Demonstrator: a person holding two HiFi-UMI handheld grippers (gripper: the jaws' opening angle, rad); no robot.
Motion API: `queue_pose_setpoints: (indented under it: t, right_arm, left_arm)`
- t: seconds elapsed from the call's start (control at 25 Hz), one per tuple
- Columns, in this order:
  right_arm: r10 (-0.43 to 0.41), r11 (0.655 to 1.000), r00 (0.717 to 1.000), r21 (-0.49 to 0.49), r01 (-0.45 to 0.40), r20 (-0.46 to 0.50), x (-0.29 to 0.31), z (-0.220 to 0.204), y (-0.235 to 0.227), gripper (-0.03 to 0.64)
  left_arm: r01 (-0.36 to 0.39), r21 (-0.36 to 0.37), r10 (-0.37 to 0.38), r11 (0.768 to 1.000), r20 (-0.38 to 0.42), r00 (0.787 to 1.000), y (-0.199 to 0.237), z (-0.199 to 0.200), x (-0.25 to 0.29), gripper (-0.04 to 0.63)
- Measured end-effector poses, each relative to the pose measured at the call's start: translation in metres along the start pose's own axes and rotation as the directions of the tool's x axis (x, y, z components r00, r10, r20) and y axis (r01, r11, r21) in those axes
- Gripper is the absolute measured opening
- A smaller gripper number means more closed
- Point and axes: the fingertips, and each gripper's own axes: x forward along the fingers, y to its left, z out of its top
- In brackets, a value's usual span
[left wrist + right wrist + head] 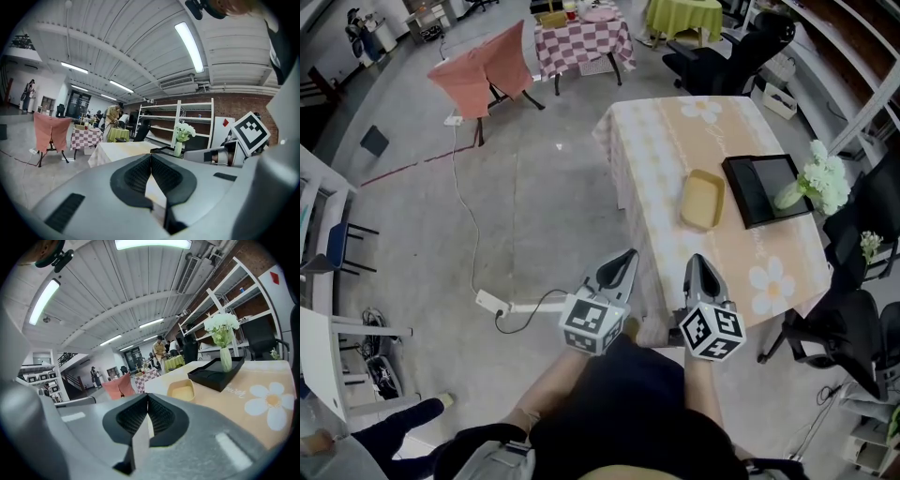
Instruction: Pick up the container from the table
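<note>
A shallow yellow container (702,200) lies empty on the peach flower-print table (675,141), just left of a black tray (766,188); in the right gripper view the container (182,390) sits ahead on the table. My left gripper (627,255) hovers over the floor at the table's near left edge, jaws shut with nothing in them. My right gripper (697,260) is at the table's near edge, a good way short of the container, also shut and empty. In their own views the left gripper (151,156) and the right gripper (148,397) show pads pressed together.
A vase of white flowers (817,180) stands at the black tray's right end. Black office chairs (834,328) crowd the table's right side. A power strip and cable (492,302) lie on the concrete floor to the left. A checkered table (581,42) stands farther back.
</note>
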Motion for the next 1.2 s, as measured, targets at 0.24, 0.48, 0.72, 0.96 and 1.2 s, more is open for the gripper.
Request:
queue_pose_setpoints:
  t: [0.24, 0.48, 0.72, 0.96, 1.2]
  right_arm:
    - [-0.015, 1.000, 1.000, 0.005, 0.015, 0.007, 0.020, 0.000, -0.003, 0.005]
    - [-0.041, 0.999, 0.999, 0.007, 0.041, 0.022, 0.031, 0.003, -0.018, 0.005]
    - [-0.067, 0.998, 0.997, 0.008, 0.067, 0.024, 0.024, 0.002, -0.030, 0.005]
    - [-0.075, 0.997, 0.996, 0.003, 0.075, 0.038, 0.020, 0.008, -0.033, 0.005]
    - [-0.099, 0.995, 0.994, 0.011, 0.098, 0.042, 0.015, 0.010, -0.040, 0.005]
  left_arm:
    - [0.008, -0.005, -0.008, 1.000, -0.017, 1.000, 0.012, -0.006, 0.015, 0.009]
    - [0.032, -0.013, -0.032, 0.999, -0.023, 0.999, 0.015, -0.012, 0.036, 0.009]
    - [0.061, -0.016, -0.062, 0.998, -0.025, 0.998, 0.004, -0.014, 0.044, 0.009]
    - [0.078, -0.010, -0.079, 0.997, -0.023, 0.997, -0.002, -0.010, 0.047, 0.009]
    - [0.104, -0.007, -0.105, 0.995, -0.031, 0.994, -0.009, -0.007, 0.055, 0.009]
